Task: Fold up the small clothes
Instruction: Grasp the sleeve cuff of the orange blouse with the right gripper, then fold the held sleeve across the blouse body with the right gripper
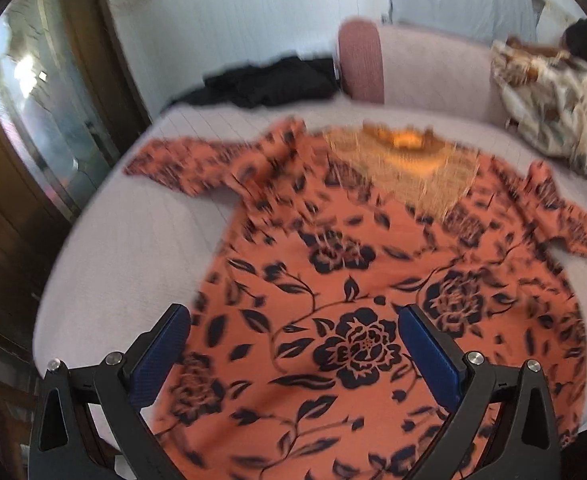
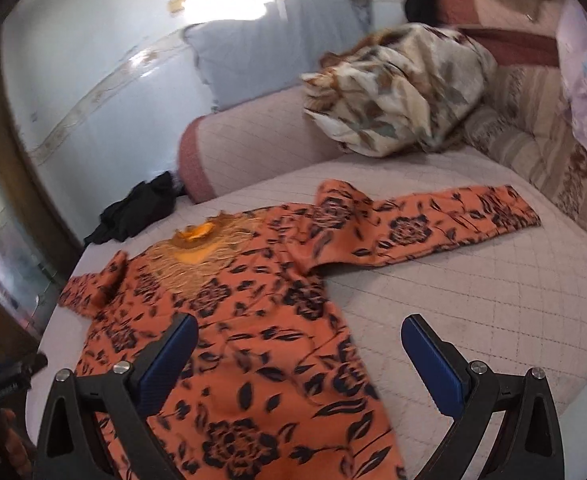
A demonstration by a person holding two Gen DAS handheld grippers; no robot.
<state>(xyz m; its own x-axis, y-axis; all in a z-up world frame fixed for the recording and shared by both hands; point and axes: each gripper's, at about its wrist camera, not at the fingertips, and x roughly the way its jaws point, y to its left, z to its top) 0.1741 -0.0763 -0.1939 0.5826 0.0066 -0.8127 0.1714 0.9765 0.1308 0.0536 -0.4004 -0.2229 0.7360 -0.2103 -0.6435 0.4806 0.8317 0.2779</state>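
Note:
An orange dress [image 1: 353, 288] with a dark floral print and a gold embroidered neckline lies spread flat on the pale quilted bed [image 1: 125, 248], both sleeves stretched out sideways. My left gripper [image 1: 293, 332] hovers open above the lower middle of the dress, nothing between its blue pads. In the right wrist view the same dress [image 2: 253, 320] fills the lower left, its right sleeve [image 2: 433, 228] reaching across the bed [image 2: 473, 288]. My right gripper [image 2: 299, 344] is open above the dress's right side edge, holding nothing.
A heap of black cloth [image 1: 269, 84] lies at the far left of the bed beside a pink bolster [image 1: 363, 62]. A person under a leaf-print blanket [image 2: 401, 92] lies at the far right, with a blue pillow [image 2: 269, 40] against the wall. A wooden door frame [image 1: 25, 184] stands left.

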